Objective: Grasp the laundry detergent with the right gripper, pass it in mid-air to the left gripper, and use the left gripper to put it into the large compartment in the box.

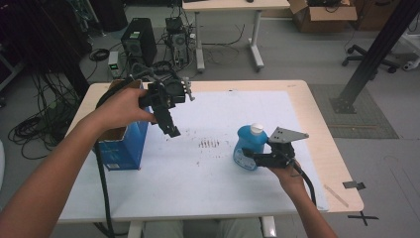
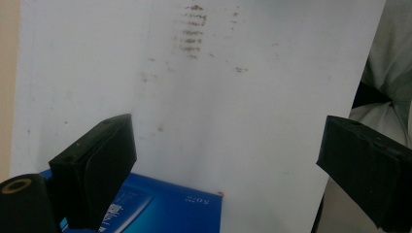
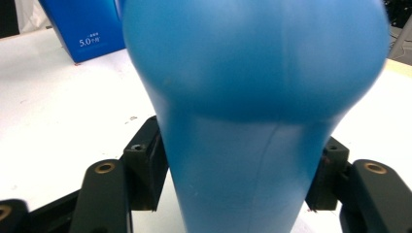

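Your right claw (image 1: 251,157) has its jaws pressed against both flanks of the blue bottle (image 1: 249,147), low on its narrow part as the right claw's own view shows (image 3: 252,121), so the grasp looks made and the lift not yet begun. The bottle stands upright on the white mat (image 1: 218,168) toward the right side of the desk (image 1: 317,114), white cap (image 1: 256,129) on top. Your left claw (image 1: 171,130) hangs in the air above the mat with its jaws spread wide and nothing between them, just beside the open blue box (image 1: 124,146) that sits at the left edge of the desk.

If the bottle is bound for that box, the next move calls for a straight lift clear of the mat before you carry it left; grip firmly, because the smooth rounded plastic could slip or swing in the jaws.

The mat carries a patch of brown smudges (image 1: 209,144) between the box and the bottle. Beyond the desk you have a grey floor, a computer tower (image 1: 138,42) with tangled cables, a second table (image 1: 233,7) and a cardboard carton (image 1: 322,15)
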